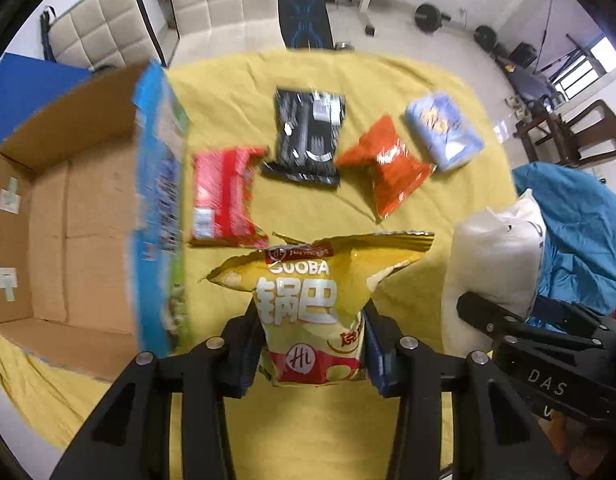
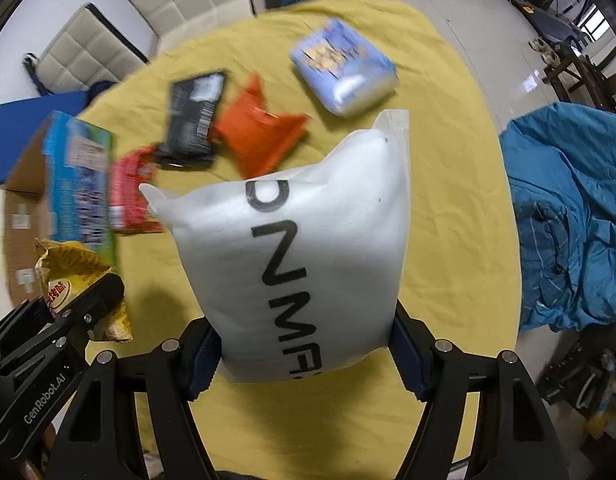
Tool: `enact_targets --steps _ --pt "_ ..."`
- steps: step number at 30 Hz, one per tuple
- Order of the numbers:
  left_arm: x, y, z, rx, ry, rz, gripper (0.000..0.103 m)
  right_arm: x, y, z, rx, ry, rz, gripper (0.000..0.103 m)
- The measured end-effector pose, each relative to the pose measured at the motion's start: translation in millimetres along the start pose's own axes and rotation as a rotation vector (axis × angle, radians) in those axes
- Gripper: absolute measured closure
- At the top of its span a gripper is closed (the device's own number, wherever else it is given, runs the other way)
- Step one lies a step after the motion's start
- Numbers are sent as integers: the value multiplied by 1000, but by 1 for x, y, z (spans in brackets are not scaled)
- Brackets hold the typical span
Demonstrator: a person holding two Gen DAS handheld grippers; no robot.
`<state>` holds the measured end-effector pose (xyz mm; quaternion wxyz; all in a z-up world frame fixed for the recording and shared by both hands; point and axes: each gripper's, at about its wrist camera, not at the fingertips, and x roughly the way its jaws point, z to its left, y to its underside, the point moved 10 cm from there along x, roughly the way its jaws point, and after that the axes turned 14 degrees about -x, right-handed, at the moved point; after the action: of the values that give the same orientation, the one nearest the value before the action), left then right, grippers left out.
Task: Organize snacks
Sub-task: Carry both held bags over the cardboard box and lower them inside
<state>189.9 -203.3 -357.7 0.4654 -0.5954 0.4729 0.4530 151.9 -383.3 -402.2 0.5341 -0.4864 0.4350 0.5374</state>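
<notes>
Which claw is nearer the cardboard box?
Left. The left claw, shut on the yellow bag, is beside the cardboard box; the right claw, holding the white bag, is farther right.

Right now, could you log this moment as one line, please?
left gripper: shut on yellow bag | right gripper: shut on white bag | box: open

The yellow snack bag (image 1: 308,308) reads "GUOBA" above two large white Chinese characters, with "Hi" in a dark red circle near its lower end. The white bag (image 2: 304,256) carries black letters "NMA". The right gripper (image 1: 547,388) body shows "DAS"; the left gripper (image 2: 44,396) body shows "GenRobot.AI".
</notes>
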Motion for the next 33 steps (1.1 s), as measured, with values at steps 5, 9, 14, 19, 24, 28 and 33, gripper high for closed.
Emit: enact_targets --steps 5,9,14,19,24,28,33 --pt "-54 -17 26 -15 42 -51 63 -50 -6 44 -31 -45 -79 28" --pt "-82 -46 61 -31 67 -87 63 -77 -18 91 -74 -72 -129 28" --pt "-98 -75 121 -75 68 -105 63 -95 -35 169 -125 -127 -158 28" --pt "-90 -105 184 -129 74 -70 62 -83 -63 240 -170 -156 -139 28" --pt "-59 -141 237 -179 88 -10 62 -37 -104 299 -204 -150 -107 28" --pt "-20 -158 258 -174 127 83 62 9 -130 323 -219 -98 -56 28" --pt "31 -167 268 -186 172 204 61 66 -155 333 -225 -27 22 27"
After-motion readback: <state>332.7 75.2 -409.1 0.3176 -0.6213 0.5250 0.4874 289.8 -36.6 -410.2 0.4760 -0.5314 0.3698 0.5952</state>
